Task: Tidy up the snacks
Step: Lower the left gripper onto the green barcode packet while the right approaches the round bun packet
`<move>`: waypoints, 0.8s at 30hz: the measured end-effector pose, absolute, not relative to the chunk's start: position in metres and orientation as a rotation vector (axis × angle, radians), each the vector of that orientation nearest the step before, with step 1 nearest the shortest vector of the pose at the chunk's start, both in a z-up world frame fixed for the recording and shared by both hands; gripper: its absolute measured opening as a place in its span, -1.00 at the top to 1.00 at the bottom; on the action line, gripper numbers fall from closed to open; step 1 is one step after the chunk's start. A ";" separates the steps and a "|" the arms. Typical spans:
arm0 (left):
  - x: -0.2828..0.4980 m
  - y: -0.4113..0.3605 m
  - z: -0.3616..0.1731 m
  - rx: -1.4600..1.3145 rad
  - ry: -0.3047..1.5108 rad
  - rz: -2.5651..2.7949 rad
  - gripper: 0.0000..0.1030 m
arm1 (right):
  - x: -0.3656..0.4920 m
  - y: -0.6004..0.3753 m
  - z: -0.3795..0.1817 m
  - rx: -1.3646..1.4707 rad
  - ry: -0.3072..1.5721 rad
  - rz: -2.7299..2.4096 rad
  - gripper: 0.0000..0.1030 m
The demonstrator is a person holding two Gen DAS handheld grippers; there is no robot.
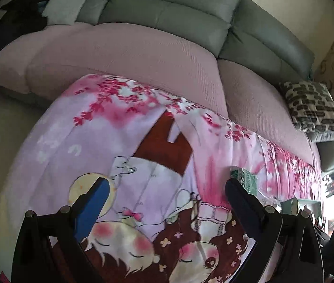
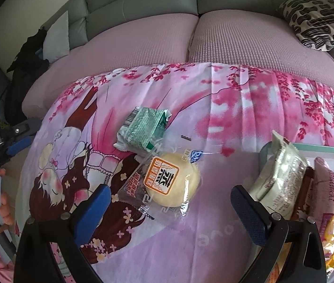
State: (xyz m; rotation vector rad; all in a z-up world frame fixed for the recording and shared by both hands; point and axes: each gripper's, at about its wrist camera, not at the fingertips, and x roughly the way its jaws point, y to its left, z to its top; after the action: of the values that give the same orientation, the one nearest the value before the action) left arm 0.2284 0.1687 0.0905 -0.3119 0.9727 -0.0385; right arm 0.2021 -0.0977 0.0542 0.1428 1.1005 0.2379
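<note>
Plainly, the risk sits with the bun (image 2: 175, 184): its clear wrapper is slick and loose, so if the right tongs (image 2: 169, 199) close on film alone, the packet could slide out or drag the dark packet (image 2: 132, 186) tucked under its near-left edge. Squeezing the bun itself could flatten it, I judge. The right tongs stand wide open, holding nothing, with the bun lying between and just beyond the two tips, nearer the left one. A green packet (image 2: 143, 128) lies just behind the bun, touching its wrapper, on the printed cloth (image 2: 237, 108) that covers the counter. To the right of the bun, a pale packet (image 2: 277, 169) leans upright in a clear tub (image 2: 327, 151) with other snacks; a careless swing could tip it. The left tongs (image 1: 167, 198) are also wide open and empty, over bare cloth left of the bun, with the green packet just past the right tip.
</note>
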 end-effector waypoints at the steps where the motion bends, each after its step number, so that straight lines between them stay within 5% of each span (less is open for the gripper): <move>1: 0.231 0.160 0.089 -0.297 0.982 -0.056 -0.92 | 0.203 -0.096 0.052 0.142 1.103 0.241 -0.99; 24: 0.275 0.032 0.038 -0.107 1.156 -0.279 -0.92 | 0.221 -0.113 0.024 0.234 1.142 0.136 -0.97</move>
State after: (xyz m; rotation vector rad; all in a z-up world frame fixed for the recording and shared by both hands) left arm 0.2753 0.0318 0.0381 -0.1072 1.1558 -0.2787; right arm 0.2208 -0.1126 0.0245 0.2344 1.1423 0.1362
